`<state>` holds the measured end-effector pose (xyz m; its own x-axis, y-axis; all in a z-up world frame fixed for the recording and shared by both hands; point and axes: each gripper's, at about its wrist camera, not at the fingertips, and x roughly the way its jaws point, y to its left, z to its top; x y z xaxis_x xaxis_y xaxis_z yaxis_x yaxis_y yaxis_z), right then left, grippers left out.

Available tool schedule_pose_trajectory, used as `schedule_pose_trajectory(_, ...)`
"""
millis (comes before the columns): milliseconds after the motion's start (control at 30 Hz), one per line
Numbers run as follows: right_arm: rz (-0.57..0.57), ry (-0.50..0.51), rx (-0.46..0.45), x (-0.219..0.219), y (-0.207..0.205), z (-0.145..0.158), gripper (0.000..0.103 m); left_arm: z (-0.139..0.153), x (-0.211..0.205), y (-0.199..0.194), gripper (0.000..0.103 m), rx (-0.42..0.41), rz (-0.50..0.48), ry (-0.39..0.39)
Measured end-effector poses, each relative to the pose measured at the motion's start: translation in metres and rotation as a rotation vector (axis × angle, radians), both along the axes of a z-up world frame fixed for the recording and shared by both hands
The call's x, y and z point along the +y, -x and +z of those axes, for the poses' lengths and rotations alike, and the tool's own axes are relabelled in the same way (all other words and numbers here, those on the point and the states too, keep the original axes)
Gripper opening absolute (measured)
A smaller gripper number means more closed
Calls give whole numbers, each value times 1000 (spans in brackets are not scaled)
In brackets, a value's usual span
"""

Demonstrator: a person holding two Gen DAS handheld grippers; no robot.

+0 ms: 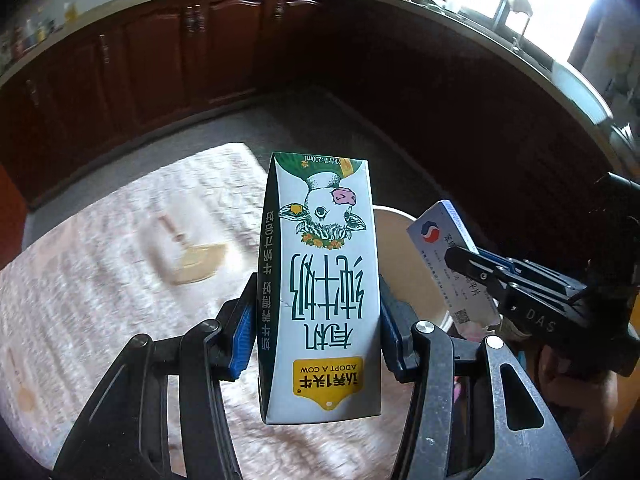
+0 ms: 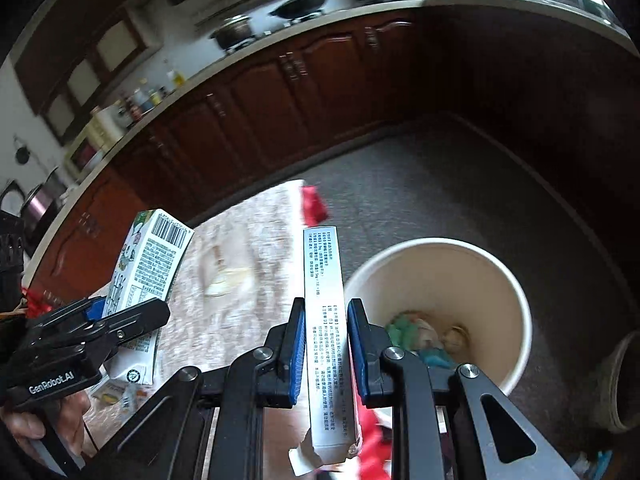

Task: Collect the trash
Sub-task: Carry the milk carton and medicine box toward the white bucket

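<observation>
Milk carton (image 1: 320, 284) sits clamped between the blue pads (image 1: 244, 340) of the left gripper (image 1: 318, 340), held upside down so the cow drawing and the printed lettering read inverted. It hangs above the table (image 1: 100, 280), which wears a pale patterned cloth, near the table's far right edge. From the right wrist view the same carton shows its barcode side, off to the left.

Over on the right, the right gripper (image 2: 326, 350) is closed on a slim white medicine box (image 2: 326, 332), its narrow printed side facing the camera, one torn end flap hanging loose at the bottom. That box is held just left of the paper bucket (image 2: 516, 292), not over its mouth. The bucket, white outside and tan inside, stands beside the table's right edge, with some crumpled greenish scraps (image 2: 412, 336) lying on its bottom. A red wrapper (image 2: 314, 202) lies at the table's far edge.

Behind everything runs a dark wooden cabinet row (image 2: 280, 92) under a countertop with pans (image 2: 304, 2).
</observation>
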<state>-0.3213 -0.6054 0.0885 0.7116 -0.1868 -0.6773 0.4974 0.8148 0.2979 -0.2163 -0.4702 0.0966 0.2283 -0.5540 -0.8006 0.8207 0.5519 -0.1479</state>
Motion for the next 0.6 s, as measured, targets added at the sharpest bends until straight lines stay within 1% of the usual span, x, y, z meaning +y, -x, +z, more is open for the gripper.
schedule_pose_trajectory(267, -80, -43, 14, -35, 19, -12, 19, -20, -42, 17, 50, 28, -56, -23)
schedule_pose_trajectory(467, -138, -90, 42, -57, 24, -35, 19, -42, -65, 20, 50, 81, -82, -41)
schedule_pose_trajectory(600, -178, -128, 65, -69, 28, -52, 19, -55, -79, 20, 50, 102, -87, -57)
